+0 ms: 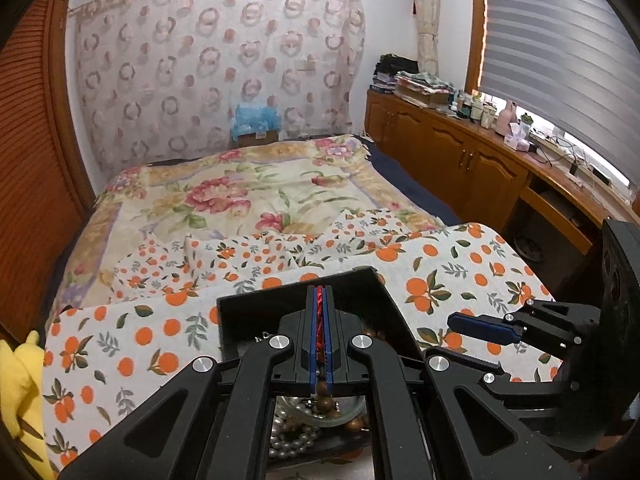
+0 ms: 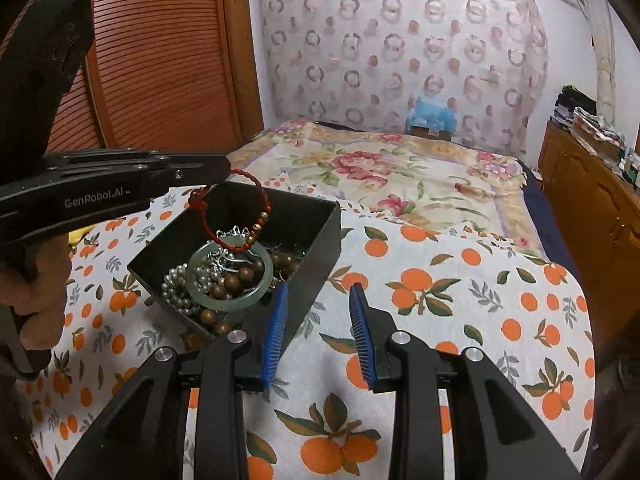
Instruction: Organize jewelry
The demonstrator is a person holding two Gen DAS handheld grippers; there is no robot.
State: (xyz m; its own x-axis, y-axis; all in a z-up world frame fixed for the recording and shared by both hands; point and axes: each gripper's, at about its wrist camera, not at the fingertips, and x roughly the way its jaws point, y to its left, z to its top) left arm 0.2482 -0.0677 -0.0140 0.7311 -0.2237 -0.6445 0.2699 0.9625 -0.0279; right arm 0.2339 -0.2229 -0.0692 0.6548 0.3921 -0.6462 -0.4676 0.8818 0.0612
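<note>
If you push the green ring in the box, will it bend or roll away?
The green bangle looks like a hard stone hoop, so it probably won't bend and might crack if dropped. It lies flat on tangled pearls and wooden beads inside the black box, so it would likely slide, not roll.

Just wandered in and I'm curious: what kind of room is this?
A home bedroom, most likely: a bed under a floral blanket, a wooden cabinet run below a window blind, and an orange-print cloth.
</note>
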